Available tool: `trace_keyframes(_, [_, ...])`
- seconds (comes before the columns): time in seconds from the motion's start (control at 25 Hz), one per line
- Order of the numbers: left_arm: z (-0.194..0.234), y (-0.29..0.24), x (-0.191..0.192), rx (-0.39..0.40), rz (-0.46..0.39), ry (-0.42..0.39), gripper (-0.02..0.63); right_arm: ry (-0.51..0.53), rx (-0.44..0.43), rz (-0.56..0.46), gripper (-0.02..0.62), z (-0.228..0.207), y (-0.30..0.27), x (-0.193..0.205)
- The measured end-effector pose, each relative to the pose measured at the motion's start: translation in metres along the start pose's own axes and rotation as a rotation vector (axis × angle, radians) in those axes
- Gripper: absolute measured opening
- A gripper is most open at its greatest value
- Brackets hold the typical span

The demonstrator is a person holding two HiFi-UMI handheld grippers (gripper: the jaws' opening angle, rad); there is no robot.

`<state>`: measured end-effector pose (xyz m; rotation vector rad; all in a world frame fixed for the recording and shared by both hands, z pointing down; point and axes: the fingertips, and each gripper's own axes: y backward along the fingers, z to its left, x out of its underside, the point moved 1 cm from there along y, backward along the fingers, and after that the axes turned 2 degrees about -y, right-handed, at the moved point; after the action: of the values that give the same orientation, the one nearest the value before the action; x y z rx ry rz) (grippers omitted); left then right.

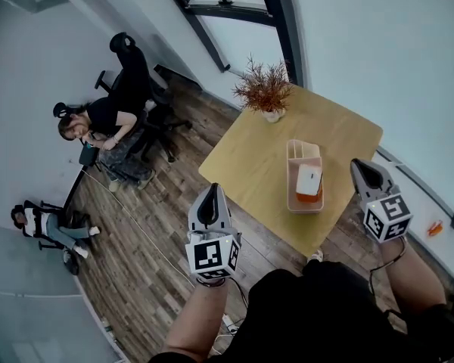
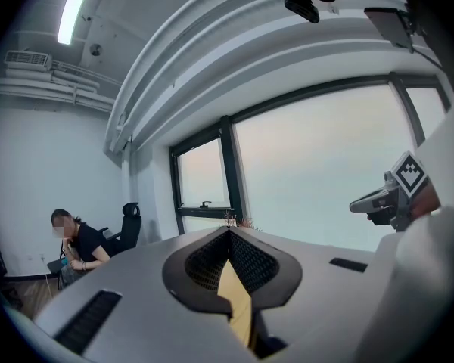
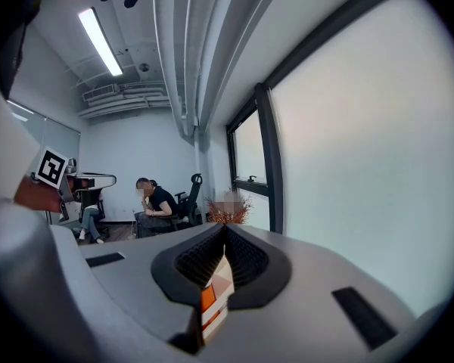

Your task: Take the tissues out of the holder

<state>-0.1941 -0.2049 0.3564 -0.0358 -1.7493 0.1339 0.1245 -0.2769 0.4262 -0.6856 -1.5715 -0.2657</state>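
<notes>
A pale pink holder [image 1: 294, 154] lies on the wooden table [image 1: 246, 157], with an orange and white tissue pack [image 1: 309, 181] in its near end. Both grippers hang in the air above the table's near edge, nothing in either. My left gripper [image 1: 210, 188] is left of the holder and shut; its own view shows its jaws [image 2: 228, 233] meeting, with table wood in the slit below them. My right gripper [image 1: 356, 164] is right of the holder, also shut [image 3: 225, 227]; the tissue pack [image 3: 212, 297] shows through its slit.
A dry potted plant [image 1: 265, 91] stands at the table's far corner. A person [image 1: 98, 121] sits by office chairs [image 1: 132, 66] on the wood floor at left, another person [image 1: 47, 225] further left. Windows and a wall run behind the table.
</notes>
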Motion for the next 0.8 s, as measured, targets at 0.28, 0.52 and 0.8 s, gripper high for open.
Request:
trace_keyframes(0.28, [0.001,-0.027,0.013,0.000,0.048,-0.013,0.005,-0.053,-0.043,0.000,0.005,0.024,-0.028,0.011])
trace_keyframes(0.52, [0.012,-0.051,0.042,0.034,0.103,-0.012,0.005,-0.075,-0.055,0.071,0.006,0.049,-0.047,0.037])
trace_keyframes(0.8, [0.011,-0.075,0.079,0.108,0.136,-0.018,0.005,-0.095,-0.033,0.068,0.113,0.054,-0.066,0.062])
